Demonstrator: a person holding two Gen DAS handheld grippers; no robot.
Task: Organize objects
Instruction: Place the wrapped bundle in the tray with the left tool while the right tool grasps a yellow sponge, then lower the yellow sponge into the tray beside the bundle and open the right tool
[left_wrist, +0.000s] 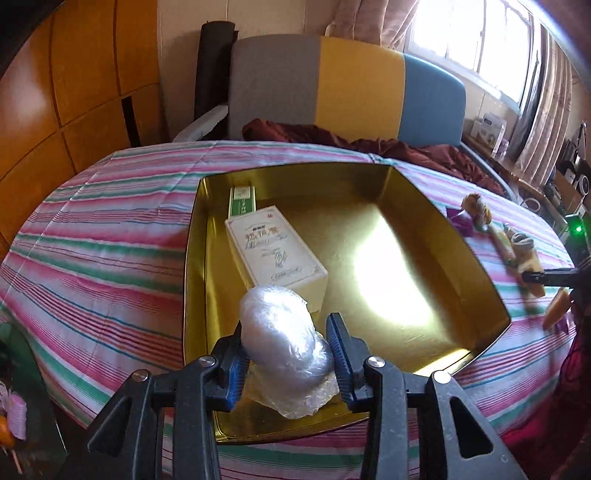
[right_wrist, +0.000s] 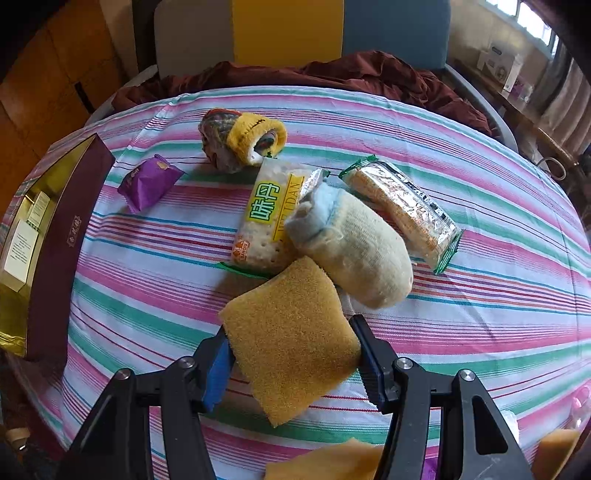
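Left tongs (left_wrist: 286, 354) clenched on plastic-wrapped bundle (left_wrist: 284, 339), hanging over gold tin (left_wrist: 491, 291) near corner, probably clear of floor. Right tongs (right_wrist: 291, 354) grasping sponge (right_wrist: 291, 332), tin to their left.

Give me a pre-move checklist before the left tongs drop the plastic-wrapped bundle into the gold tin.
1. Left tongs grip the plastic-wrapped bundle: ok.
2. Bundle is over the gold tin: ok.
3. Free floor inside the tin to the right of the white box: ok.
4. Bundle clear of the white box: cannot tell, it overlaps the box's near end.
5. Right tongs hold the yellow sponge away from the tin: ok.
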